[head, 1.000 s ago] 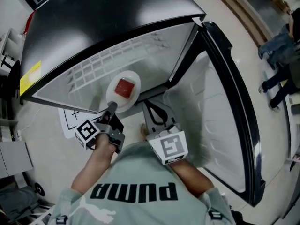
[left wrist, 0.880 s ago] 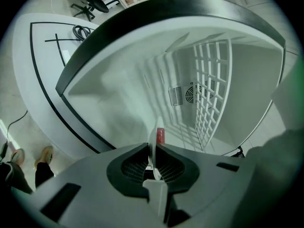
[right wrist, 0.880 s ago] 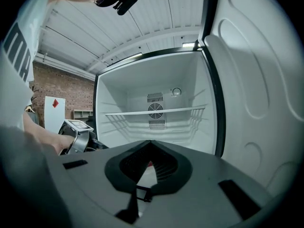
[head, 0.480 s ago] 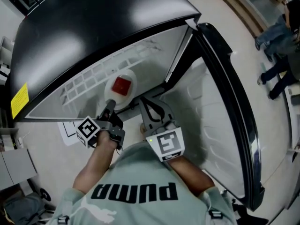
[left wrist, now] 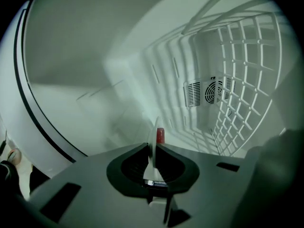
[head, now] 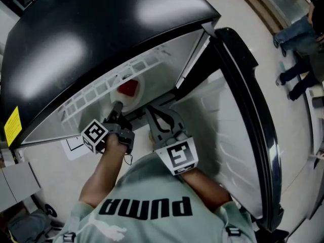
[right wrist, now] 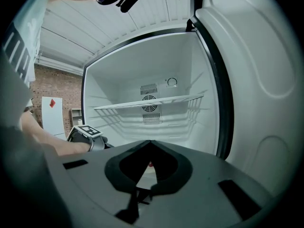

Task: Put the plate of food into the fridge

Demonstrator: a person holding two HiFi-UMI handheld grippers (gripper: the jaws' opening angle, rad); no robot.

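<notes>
A white plate [head: 132,96] with a red piece of food [head: 127,88] is inside the open fridge [head: 91,29], below the white wire shelf [head: 96,92]. My left gripper [head: 117,109] is shut on the plate's near rim. In the left gripper view the plate [left wrist: 153,141] stands edge-on between the jaws of the left gripper [left wrist: 153,151], with the red food [left wrist: 160,135] just beyond. My right gripper [head: 158,116] hovers to the right of it at the fridge opening. The right gripper [right wrist: 151,142] has its tips together and holds nothing.
The fridge door [head: 243,115] stands wide open on the right. The wire shelf [right wrist: 152,101] spans the white interior, with a fan grille [right wrist: 149,99] on the back wall. People's legs [head: 298,39] show at the far right of the floor.
My left gripper has carried the plate deeper into the fridge, so the wire shelf now partly covers it from above. The right gripper has shifted slightly toward the opening.
</notes>
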